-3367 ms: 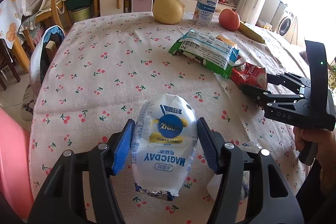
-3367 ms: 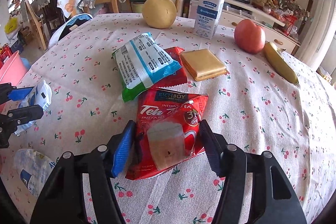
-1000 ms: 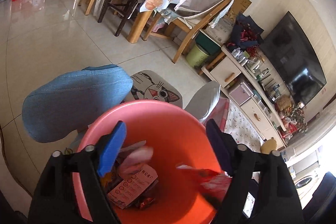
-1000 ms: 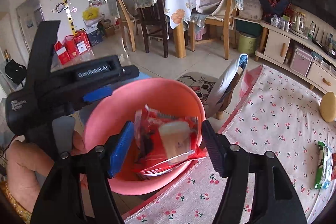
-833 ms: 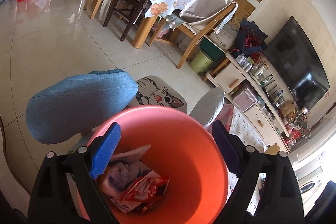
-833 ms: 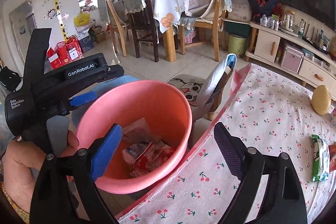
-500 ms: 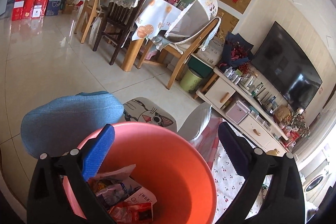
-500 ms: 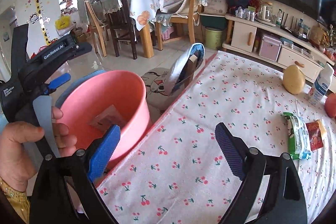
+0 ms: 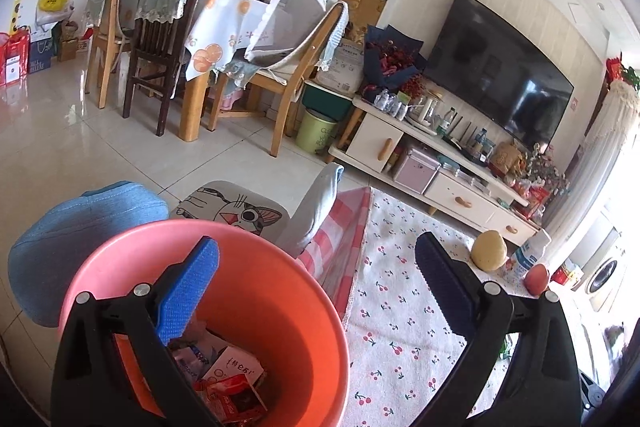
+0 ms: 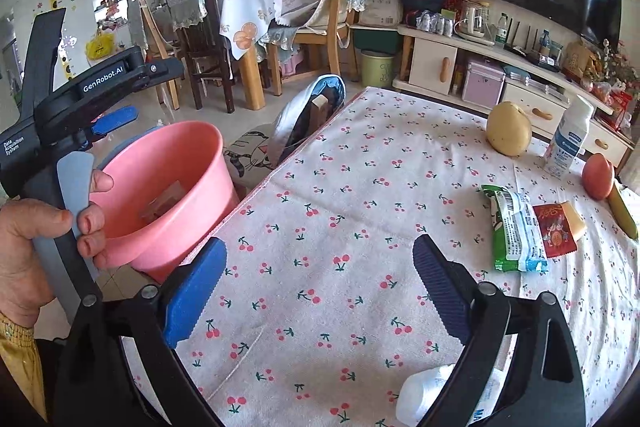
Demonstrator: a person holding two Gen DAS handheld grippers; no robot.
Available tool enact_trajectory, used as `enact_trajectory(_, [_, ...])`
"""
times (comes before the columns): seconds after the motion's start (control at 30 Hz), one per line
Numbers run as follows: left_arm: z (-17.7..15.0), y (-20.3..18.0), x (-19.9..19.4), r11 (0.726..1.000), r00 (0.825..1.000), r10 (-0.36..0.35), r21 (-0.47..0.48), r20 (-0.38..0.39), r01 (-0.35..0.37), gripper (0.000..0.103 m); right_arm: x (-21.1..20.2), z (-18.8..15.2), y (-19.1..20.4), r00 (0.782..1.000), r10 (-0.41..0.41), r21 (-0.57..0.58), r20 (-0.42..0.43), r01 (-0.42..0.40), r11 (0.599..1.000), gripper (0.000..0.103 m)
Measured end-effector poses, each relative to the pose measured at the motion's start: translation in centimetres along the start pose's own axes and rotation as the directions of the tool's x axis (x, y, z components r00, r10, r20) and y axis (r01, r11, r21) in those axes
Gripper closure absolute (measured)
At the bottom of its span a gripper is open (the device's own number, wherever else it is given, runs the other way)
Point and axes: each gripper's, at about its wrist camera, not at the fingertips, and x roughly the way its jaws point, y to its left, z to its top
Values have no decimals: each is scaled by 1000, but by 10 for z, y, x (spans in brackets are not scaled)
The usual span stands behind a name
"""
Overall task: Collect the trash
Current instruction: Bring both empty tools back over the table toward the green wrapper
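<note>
While hidden from the right wrist, wrappers [image 9: 224, 383] inside pink bin [image 9: 120, 251].

Left tongs [image 9: 316, 267] wide open over pink bucket [image 9: 288, 307], wrappers [image 9: 224, 383] inside

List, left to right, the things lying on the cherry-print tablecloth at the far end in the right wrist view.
Yellow pear → green and white snack packet → red sachet → white bottle → red apple → banana.

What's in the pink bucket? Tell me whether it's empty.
Not empty: the pink bucket holds several wrappers at its bottom, far from full.
</note>
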Motion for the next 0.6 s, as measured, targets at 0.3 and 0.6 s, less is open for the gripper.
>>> enact_trajectory(0.3, [-8,-26,13,994,993,53,99,-108,-42,4,-11,-5,-21,1000,-6,31,-1,6,1000,8])
enact_trajectory(0.6, [-18,-49,22,988,982,91,140,-167,-68,4,-23,-12,-47,1000,-20,71,5,19,997,7])
